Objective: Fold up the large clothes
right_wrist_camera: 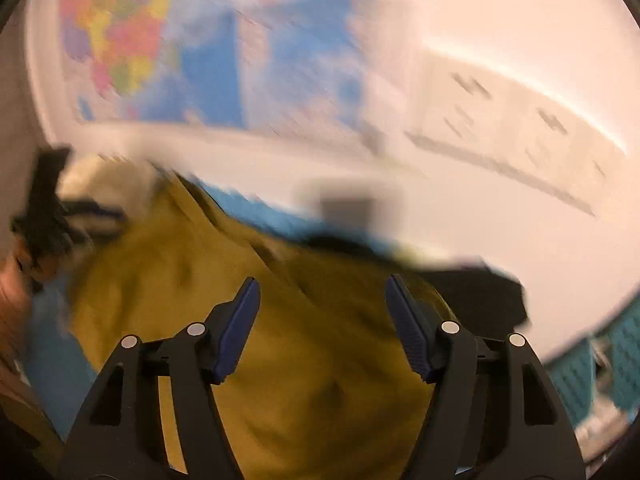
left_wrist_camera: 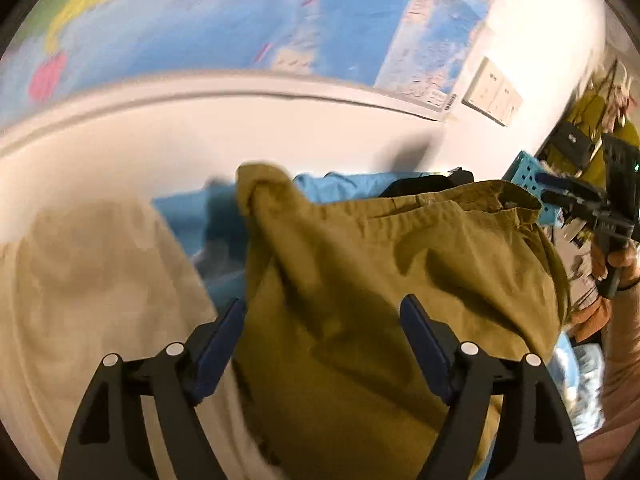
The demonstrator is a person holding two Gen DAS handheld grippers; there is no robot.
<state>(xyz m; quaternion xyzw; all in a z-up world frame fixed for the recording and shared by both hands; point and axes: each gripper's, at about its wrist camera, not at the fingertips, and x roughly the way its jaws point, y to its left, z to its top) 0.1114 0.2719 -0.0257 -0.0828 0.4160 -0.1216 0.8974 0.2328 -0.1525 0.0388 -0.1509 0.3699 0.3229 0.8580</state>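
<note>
The olive-green garment (left_wrist_camera: 360, 280) lies heaped over blue cloth (left_wrist_camera: 192, 216) near the bed's (left_wrist_camera: 80, 280) wall-side edge, beige bedding bare to its left. The left gripper (left_wrist_camera: 322, 332) hovers above it, jaws apart, nothing pinched. The right gripper (right_wrist_camera: 322, 320) likewise stands apart, empty, over the garment's right portion.

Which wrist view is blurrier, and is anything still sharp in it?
Right wrist view: heavy motion smear across the wall map, sockets and olive garment; only the right claw stays crisp. Left wrist view: milder blur on the map, garment folds readable, left claw sharp, warm dim light, strong fisheye curvature.
</note>
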